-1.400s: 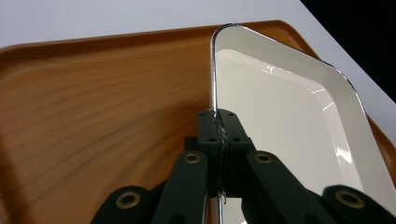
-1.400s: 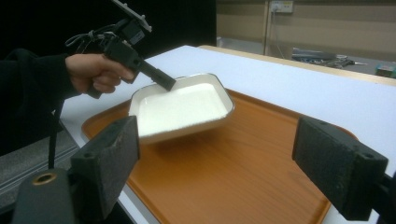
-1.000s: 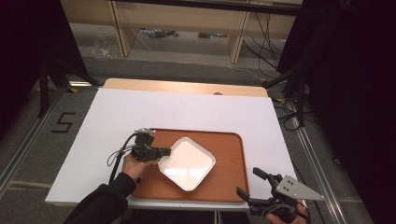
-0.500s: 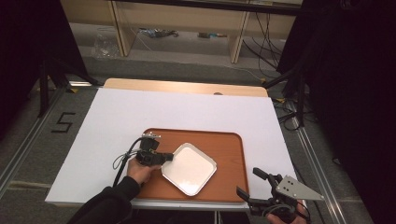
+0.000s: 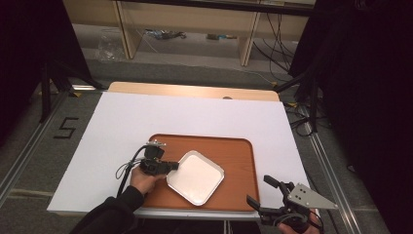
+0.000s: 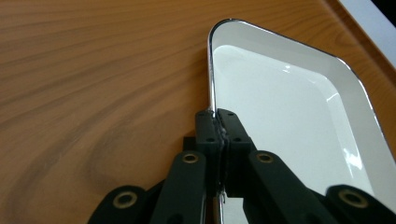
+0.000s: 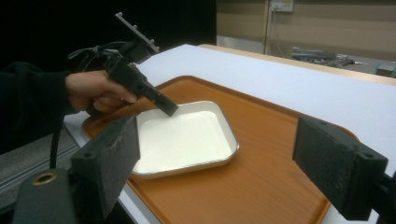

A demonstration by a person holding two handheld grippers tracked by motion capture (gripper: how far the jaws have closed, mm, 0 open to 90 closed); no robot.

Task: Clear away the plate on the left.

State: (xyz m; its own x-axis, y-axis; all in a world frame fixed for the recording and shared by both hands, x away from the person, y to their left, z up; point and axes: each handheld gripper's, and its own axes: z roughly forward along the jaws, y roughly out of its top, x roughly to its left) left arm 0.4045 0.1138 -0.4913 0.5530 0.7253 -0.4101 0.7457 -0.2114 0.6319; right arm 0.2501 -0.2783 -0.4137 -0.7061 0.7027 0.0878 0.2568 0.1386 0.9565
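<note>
Gripping the dish [image 5: 196,177] rim at lower centre of the tray [image 5: 238,156], the left gripper [image 5: 171,166] looks mid-drag; next, repositioning needs steady pull. Right gripper [image 5: 265,190] idles wide.

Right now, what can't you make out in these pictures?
- Left gripper view: the white dish's near rim, hidden behind the left tool shut on it.
- High view: the right tool, its lower part cut off by the bottom edge.
- Right gripper view: the wooden tray's near corner, behind the tool's pads.
</note>
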